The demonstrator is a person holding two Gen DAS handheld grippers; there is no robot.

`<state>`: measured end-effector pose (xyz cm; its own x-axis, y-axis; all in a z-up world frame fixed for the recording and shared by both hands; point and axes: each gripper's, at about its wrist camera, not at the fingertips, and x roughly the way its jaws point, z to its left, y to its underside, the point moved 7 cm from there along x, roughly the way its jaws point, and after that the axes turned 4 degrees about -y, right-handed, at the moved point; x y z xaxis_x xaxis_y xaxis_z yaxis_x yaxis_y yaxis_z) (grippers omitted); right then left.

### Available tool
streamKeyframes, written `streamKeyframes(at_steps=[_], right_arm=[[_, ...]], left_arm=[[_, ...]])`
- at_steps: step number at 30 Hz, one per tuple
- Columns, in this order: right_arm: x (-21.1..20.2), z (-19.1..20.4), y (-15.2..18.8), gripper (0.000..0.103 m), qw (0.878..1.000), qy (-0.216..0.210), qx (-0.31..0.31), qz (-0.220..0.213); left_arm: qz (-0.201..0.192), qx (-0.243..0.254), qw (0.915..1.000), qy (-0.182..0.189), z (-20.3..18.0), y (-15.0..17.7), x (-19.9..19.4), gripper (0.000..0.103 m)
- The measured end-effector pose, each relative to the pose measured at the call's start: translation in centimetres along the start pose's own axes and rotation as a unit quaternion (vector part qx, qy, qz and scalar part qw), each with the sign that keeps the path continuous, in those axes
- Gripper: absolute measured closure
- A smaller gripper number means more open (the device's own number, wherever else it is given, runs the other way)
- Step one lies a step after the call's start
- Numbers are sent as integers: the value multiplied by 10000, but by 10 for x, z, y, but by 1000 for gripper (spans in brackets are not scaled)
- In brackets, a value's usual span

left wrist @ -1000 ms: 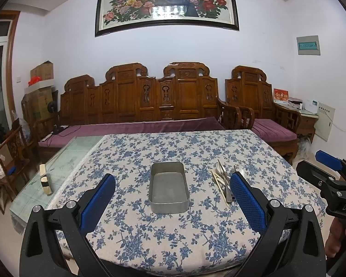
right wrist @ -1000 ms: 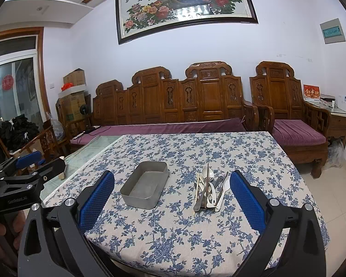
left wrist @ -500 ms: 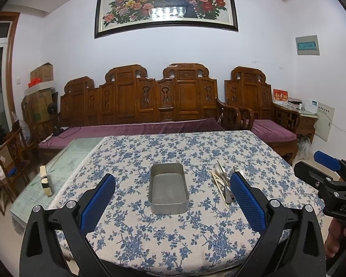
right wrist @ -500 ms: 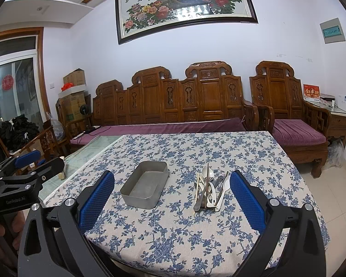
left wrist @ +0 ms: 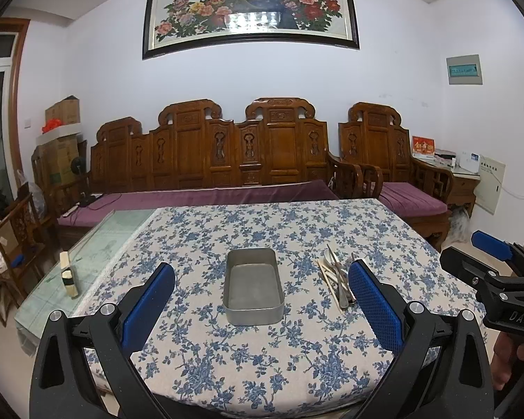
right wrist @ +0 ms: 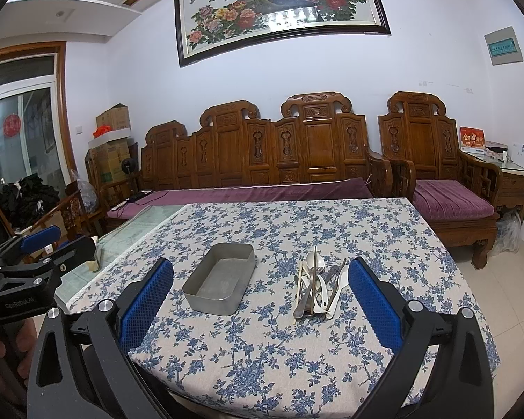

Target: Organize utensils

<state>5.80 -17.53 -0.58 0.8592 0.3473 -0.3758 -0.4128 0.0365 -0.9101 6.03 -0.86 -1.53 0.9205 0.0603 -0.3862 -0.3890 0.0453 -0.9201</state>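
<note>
Almost nothing has changed over the last second; my left gripper (left wrist: 262,300) has only drifted a touch nearer the table (left wrist: 297,366), and my right gripper (right wrist: 260,300) holds as before; both have jaws spread wide and empty, so I judge the sorting not yet begun. The tray (left wrist: 253,286) sits empty near the middle of the cloth; the utensils (right wrist: 318,286) lie heaped just beside it, toward the right edge, none inside. A small block (left wrist: 68,276) stands on the bare glass at the left edge, well apart; nothing blocks my reach, though the tangled heap may make a single pick awkward.
</note>
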Motion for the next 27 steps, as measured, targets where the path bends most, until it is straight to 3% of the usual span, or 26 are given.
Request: streamKeyframes(at_steps=[27], right_arm=[[-1, 0, 0, 2, 10000, 3, 1, -8]], left_arm=[[-43, 20, 10000, 19, -3, 1, -4, 7]])
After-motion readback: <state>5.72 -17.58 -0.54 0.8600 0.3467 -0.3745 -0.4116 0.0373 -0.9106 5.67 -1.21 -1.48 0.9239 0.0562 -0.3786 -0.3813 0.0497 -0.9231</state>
